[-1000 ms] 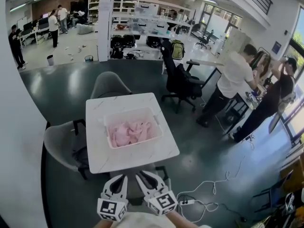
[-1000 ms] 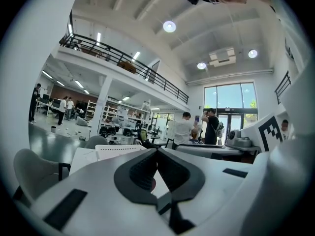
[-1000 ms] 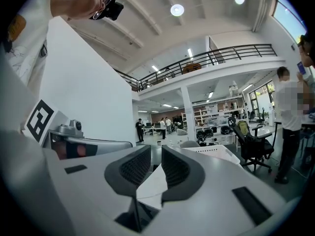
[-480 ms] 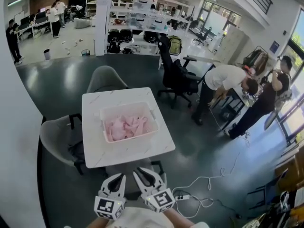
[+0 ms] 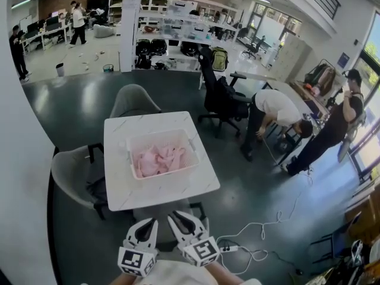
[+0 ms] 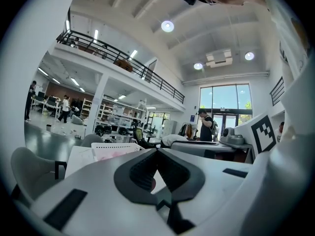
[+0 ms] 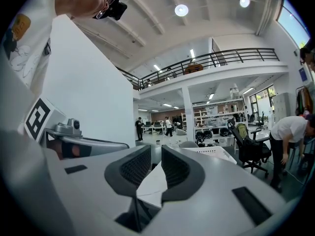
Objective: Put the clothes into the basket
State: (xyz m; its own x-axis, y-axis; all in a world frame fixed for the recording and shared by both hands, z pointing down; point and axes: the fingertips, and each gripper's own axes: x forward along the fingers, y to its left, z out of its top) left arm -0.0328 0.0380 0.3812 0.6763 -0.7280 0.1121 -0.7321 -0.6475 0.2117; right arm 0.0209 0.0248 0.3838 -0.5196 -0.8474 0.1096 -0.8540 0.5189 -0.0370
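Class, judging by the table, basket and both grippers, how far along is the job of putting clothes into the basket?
Done: the pink clothes lie inside the white basket on the table; none show on the tabletop. In hand: nothing; the left gripper and right gripper are shut and empty, short of the table. Left: apparently nothing.

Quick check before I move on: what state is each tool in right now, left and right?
Left tool: closed, holding nothing.
Right tool: closed, holding nothing.

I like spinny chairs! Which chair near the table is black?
The office chair past the table's far right corner. The chair behind the table and the one at its left are grey.
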